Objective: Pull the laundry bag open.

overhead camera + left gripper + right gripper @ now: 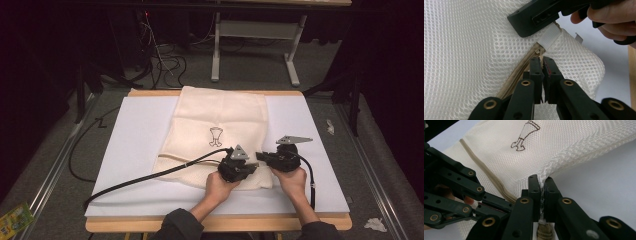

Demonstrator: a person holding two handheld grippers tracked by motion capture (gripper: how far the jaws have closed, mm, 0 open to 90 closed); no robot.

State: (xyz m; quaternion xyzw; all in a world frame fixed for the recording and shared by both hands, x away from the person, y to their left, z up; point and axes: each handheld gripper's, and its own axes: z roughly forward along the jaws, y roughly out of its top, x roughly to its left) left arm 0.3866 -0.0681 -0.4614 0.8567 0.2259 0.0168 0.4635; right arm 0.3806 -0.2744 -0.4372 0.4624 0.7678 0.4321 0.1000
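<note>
1. High view: the white table top (140,150) on its wooden board takes up most of the scene, with grey floor around it and a metal frame leg (216,50) beyond the far edge.
2. A cream mesh laundry bag (220,125) lies flat on the middle of the table top, its far end at the back edge and its near end under the two grippers. A small dark printed mark (215,136) sits near its centre.
3. The person's hands come in from the near edge. The left gripper (239,169) rests on the bag's near end, just beside the right gripper (267,159), which sits at the bag's near right corner. A black cable (150,176) trails from the left gripper across the table top.
4. In the left gripper view, a beige zipper (520,72) runs diagonally across the mesh up to a white fabric tab (549,37). The left gripper's (543,66) jaws are drawn together on the zipper's end, where the small pull lies between the pads.
5. In the right gripper view, the right gripper (542,187) is clamped on a bunched fold of mesh at the bag's edge, the fabric pulled taut from the pads.
</note>
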